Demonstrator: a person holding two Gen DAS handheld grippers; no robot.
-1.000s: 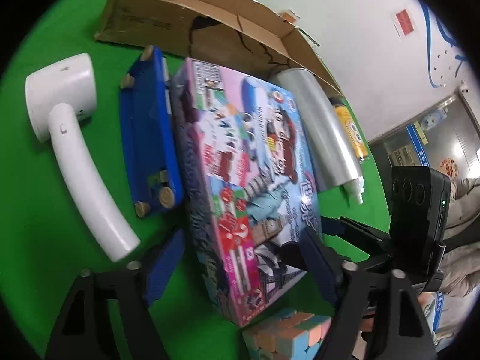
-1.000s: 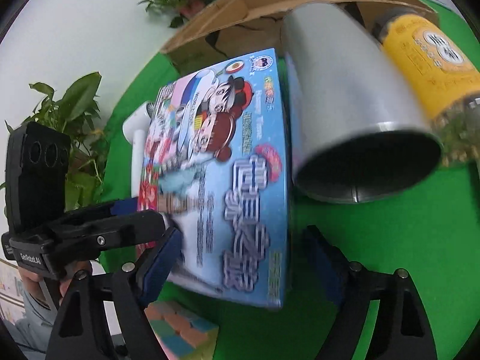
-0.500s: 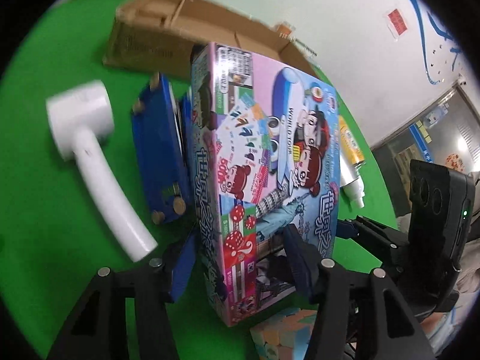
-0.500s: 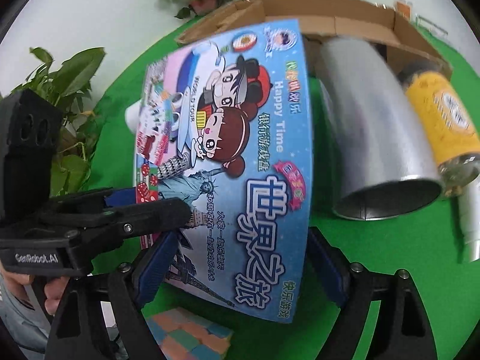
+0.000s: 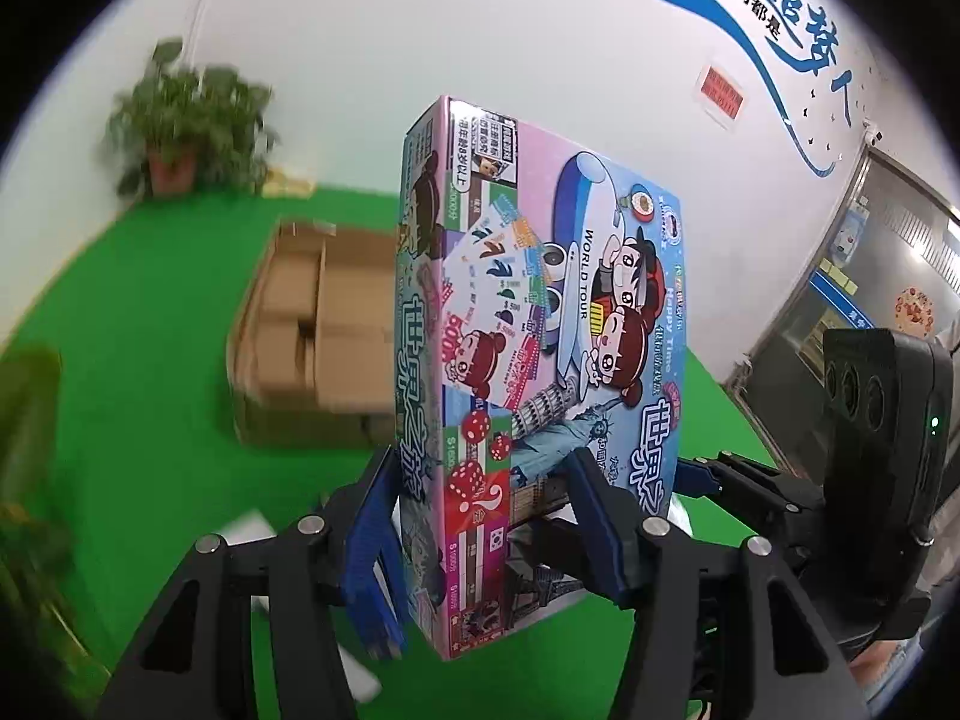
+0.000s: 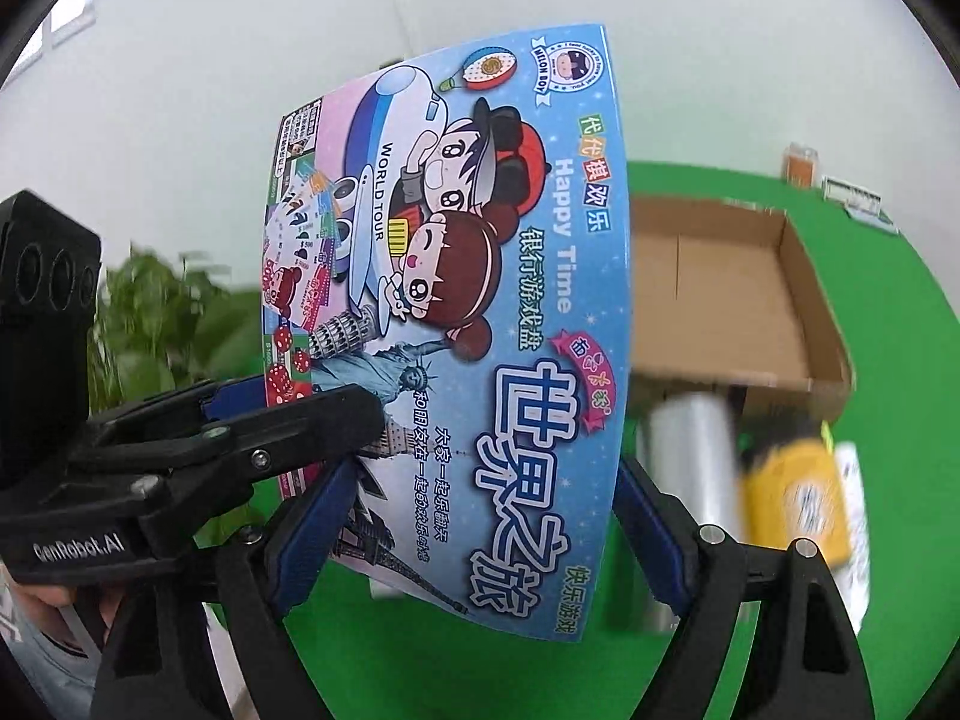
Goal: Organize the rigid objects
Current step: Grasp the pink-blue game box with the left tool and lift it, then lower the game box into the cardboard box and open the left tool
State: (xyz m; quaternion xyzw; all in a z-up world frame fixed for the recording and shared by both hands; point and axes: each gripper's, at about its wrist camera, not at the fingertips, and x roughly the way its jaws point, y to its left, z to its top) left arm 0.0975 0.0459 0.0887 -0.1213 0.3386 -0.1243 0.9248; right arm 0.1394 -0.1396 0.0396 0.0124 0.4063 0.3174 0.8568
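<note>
While we hold the game box [image 5: 540,372] clear of the green bench [image 5: 150,300], long axis pointing away from both claws, the open carton [image 6: 738,294] lies ahead and lower. Left claw [image 5: 486,534] has just clenched across its thickness; right claw [image 6: 480,516] clasps its width (both tilted downward).

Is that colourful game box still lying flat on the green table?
No: the game box stands nearly upright above the green table, clamped between both pairs of fingers.
</note>
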